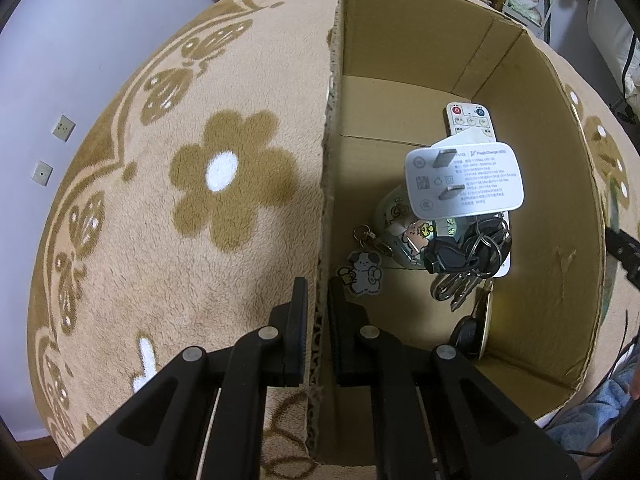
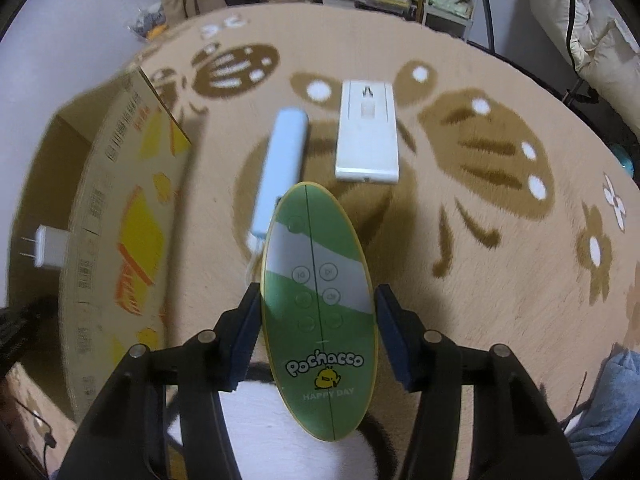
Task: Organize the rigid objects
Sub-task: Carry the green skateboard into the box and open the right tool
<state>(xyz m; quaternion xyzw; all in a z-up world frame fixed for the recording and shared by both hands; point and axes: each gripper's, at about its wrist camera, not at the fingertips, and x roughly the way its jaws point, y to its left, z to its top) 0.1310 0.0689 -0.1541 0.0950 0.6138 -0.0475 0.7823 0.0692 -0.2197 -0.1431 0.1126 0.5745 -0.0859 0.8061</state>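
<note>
Slippage is my worry: my right tongs (image 2: 316,332) pinch the green oval Pochacco remote (image 2: 318,300) only by its curved edges above the rug (image 2: 480,280), so it could pivot or drop short of the cardboard box (image 1: 440,40). My left tongs (image 1: 318,312) are clamped on the box wall. Only the left view shows the charger (image 1: 464,180), keys (image 1: 468,264) and white remote (image 1: 470,118) already inside; only the right shows the power bank (image 2: 282,168) and white slab (image 2: 368,132) waiting on the rug.
</note>
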